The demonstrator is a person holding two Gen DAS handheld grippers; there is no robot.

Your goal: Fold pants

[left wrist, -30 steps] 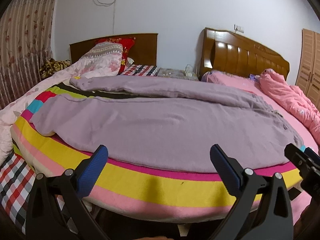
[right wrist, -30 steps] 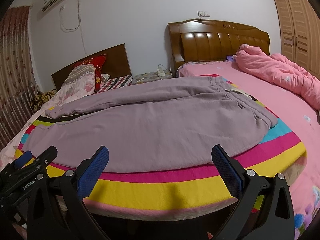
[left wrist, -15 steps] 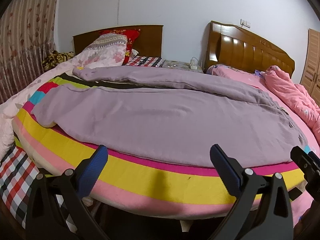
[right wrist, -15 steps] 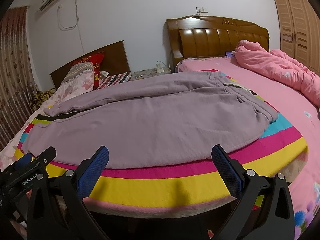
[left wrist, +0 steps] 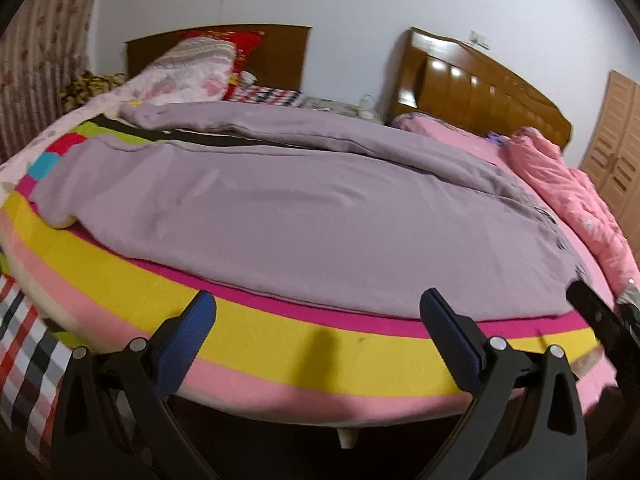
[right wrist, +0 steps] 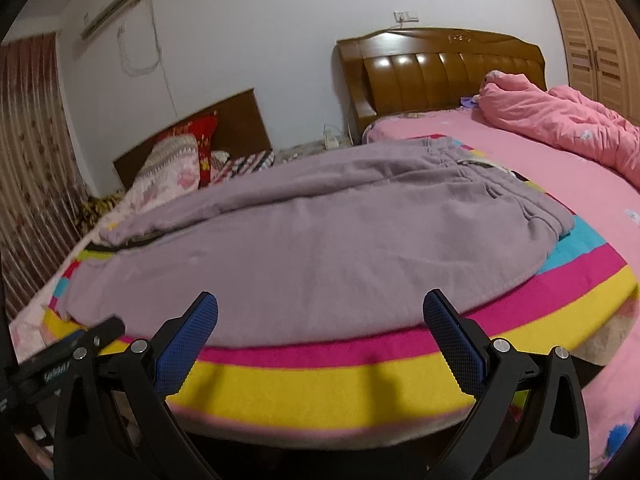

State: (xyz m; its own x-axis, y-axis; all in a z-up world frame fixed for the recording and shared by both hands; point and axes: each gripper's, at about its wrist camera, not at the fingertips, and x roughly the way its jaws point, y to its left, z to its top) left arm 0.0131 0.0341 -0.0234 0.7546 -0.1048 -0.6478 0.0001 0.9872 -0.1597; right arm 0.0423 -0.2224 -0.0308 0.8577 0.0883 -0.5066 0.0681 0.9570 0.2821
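Mauve sweatpants lie spread flat on a striped blanket on the bed, waistband at the right, leg cuffs at the left. They also show in the right wrist view. My left gripper is open and empty, just short of the pants' near edge. My right gripper is open and empty, also at the near edge. Each gripper shows at the side of the other's view.
A crumpled pink quilt lies at the right on the pink bed. Pillows sit at the far left by a dark headboard. A wooden headboard stands behind. A checked cloth hangs at the lower left.
Both grippers have moved forward towards the bed's near edge and risen a little. Both stay open and empty. The pants have not moved.
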